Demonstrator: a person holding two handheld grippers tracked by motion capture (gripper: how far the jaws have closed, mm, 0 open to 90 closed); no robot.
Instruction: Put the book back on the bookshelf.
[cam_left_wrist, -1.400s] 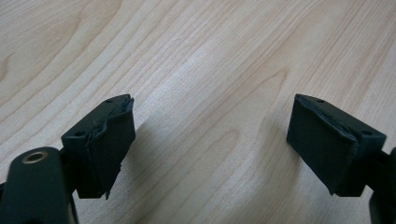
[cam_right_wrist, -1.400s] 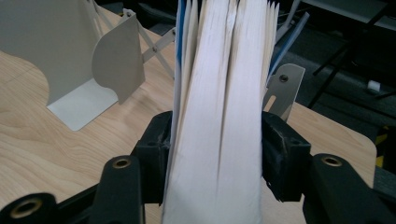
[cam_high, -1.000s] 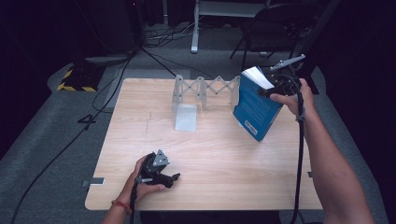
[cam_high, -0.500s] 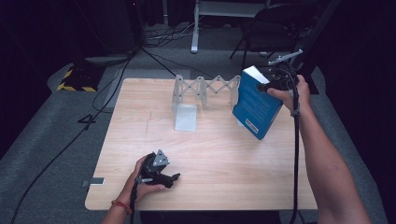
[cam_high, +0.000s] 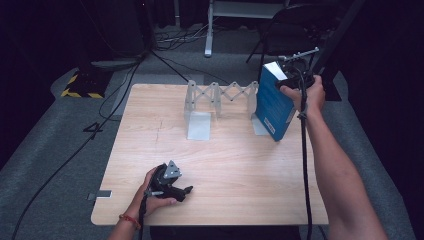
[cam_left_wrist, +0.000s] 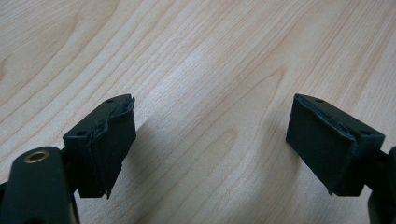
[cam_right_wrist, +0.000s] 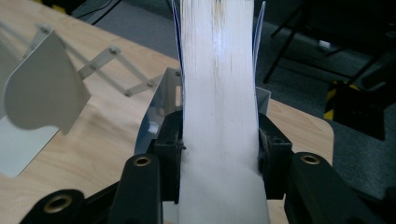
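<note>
High view: thick blue-covered paperback book (cam_high: 272, 107) stands tilted at the right end of the white expanding scissor-link book rack (cam_high: 220, 95), bottom corner on the light wood counter (cam_high: 240, 165). It looks fairly heavy and stiff when squeezed across the covers, with glossy covers that may slip; best hold is near the top across the full thickness. Right gripper (cam_high: 292, 80) clamps it there. Left gripper (cam_high: 172, 187) rests on the counter near the front edge.

Left gripper view: fingers (cam_left_wrist: 109, 144) spread wide, nothing between, bare counter below.

Right gripper view: fingers (cam_right_wrist: 170, 149) have just been closing and now press both covers, white page block (cam_right_wrist: 219, 93) between them.
</note>
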